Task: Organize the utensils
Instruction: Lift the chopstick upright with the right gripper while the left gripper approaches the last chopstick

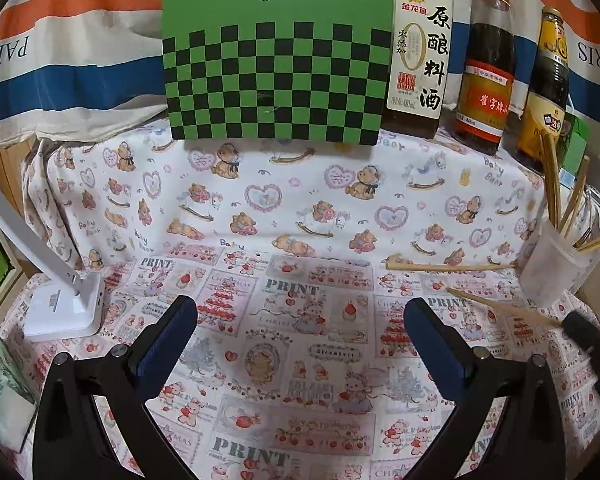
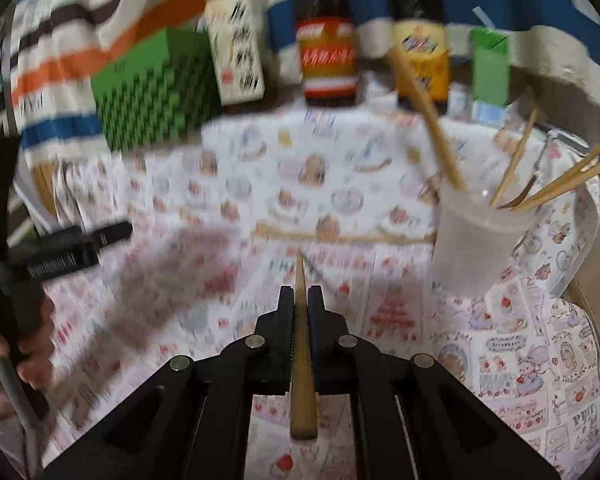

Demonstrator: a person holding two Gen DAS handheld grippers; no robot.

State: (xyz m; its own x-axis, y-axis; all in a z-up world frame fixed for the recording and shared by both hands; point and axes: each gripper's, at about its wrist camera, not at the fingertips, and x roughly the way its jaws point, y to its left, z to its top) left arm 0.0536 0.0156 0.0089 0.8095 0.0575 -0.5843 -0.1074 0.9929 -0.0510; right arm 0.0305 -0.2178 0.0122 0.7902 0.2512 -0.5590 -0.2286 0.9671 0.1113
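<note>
My right gripper (image 2: pixel 300 294) is shut on a wooden chopstick (image 2: pixel 301 344), which runs lengthwise between its pads and sticks out past the tips. In the left wrist view that chopstick (image 1: pixel 499 308) slants in from the right, with the blurred right gripper (image 1: pixel 587 336) behind it. A second chopstick (image 1: pixel 447 267) (image 2: pixel 339 236) lies flat on the cloth. A translucent plastic cup (image 1: pixel 555 264) (image 2: pixel 475 248) at the right holds several chopsticks (image 2: pixel 431 120). My left gripper (image 1: pixel 300 312) hovers open over the cloth, nothing between its fingers.
A green checkerboard panel (image 1: pixel 276 76) and three sauce bottles (image 1: pixel 487 72) stand along the back. A white lamp base (image 1: pixel 66 306) sits at the left. A green carton (image 2: pixel 489 66) stands behind the cup. A hand (image 2: pixel 4 364) holds the left gripper's handle.
</note>
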